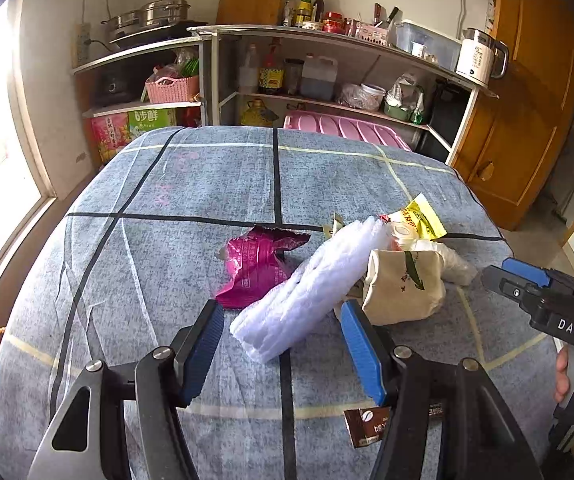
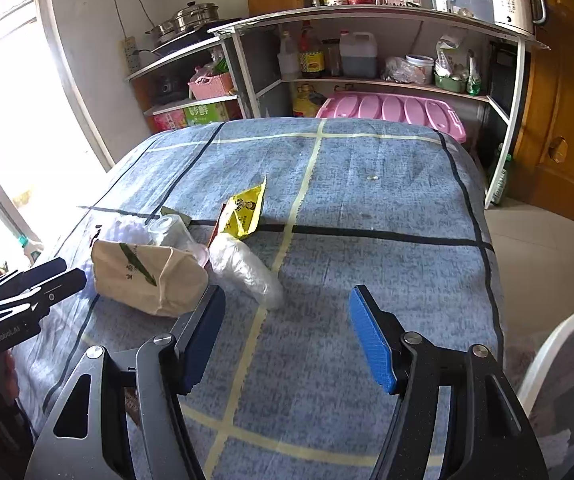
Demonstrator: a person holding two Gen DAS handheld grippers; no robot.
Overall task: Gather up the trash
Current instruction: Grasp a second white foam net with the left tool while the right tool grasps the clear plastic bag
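One plastic roll (image 1: 307,292) between open fingers (image 1: 203,356)

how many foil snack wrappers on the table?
3: magenta wrapper mid-table, yellow wrapper behind the pile, brown wrapper by the left gripper. More may be hidden under the paper bag.

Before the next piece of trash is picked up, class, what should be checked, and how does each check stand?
1. Left hand-held gripper open: ok.
2. White plastic bag lying between its fingers: ok.
3. Right hand-held gripper open and holding nothing: ok.
4. White bin beside the table, at its right: ok.
5. Room left in the bin: cannot tell.
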